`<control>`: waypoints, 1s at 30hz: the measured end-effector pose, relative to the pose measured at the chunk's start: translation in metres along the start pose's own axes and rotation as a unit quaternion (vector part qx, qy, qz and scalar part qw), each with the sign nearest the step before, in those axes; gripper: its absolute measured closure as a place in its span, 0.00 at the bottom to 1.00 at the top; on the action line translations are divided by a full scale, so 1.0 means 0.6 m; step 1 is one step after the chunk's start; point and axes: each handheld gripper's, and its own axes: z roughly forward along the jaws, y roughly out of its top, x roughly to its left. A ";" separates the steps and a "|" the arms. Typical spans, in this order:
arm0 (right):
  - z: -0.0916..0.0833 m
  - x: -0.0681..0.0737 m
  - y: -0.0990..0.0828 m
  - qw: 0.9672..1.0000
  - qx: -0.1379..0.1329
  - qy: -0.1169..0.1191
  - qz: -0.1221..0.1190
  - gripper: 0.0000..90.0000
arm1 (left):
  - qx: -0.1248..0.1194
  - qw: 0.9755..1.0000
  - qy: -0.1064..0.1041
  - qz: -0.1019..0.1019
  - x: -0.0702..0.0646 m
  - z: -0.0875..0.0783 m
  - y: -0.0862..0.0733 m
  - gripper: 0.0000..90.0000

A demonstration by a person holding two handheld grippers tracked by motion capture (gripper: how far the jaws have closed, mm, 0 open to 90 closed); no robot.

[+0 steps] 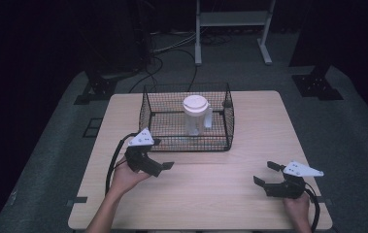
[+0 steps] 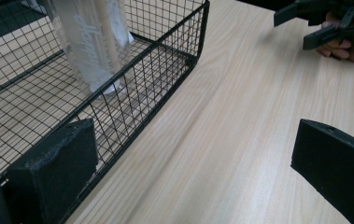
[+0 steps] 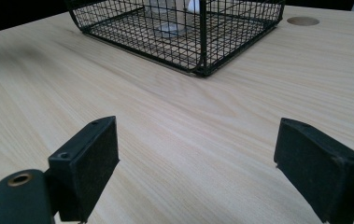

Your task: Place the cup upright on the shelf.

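Observation:
A black wire basket (image 1: 230, 121) stands at the middle back of the wooden table (image 1: 220, 194). Upright inside it is a clear pitcher (image 1: 194, 116) with a white lid. My left gripper (image 1: 162, 154) is open just in front of the basket's front left corner, holding nothing. In the left gripper view (image 2: 193, 172) its jaws straddle the basket's wire wall (image 2: 132, 88), with the pitcher (image 2: 90, 46) beyond. My right gripper (image 1: 265, 173) is open and holds nothing low over the table's front right, a little way from the basket. Its own view (image 3: 198, 158) faces the basket (image 3: 202, 42).
A round cable hole (image 3: 303, 21) sits in the tabletop beyond the basket. On the floor behind the table are a white metal frame (image 1: 232, 29), loose cables (image 1: 157, 63) and black stand bases (image 1: 317, 85). Bare wood lies between the two grippers.

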 end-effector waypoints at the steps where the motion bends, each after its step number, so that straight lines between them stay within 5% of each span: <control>1: 0.000 0.000 0.000 1.000 0.000 0.000 0.000 0.14 | -0.002 1.000 0.001 0.000 -0.002 0.000 -0.002 0.00; 22: 0.001 0.001 0.000 1.000 0.000 -0.001 -0.004 0.14 | -0.012 1.000 0.011 -0.001 -0.037 -0.007 -0.051 0.00; 30: 0.001 0.001 0.000 1.000 0.000 -0.003 -0.006 0.14 | -0.043 0.999 0.017 -0.012 -0.047 -0.018 -0.072 0.00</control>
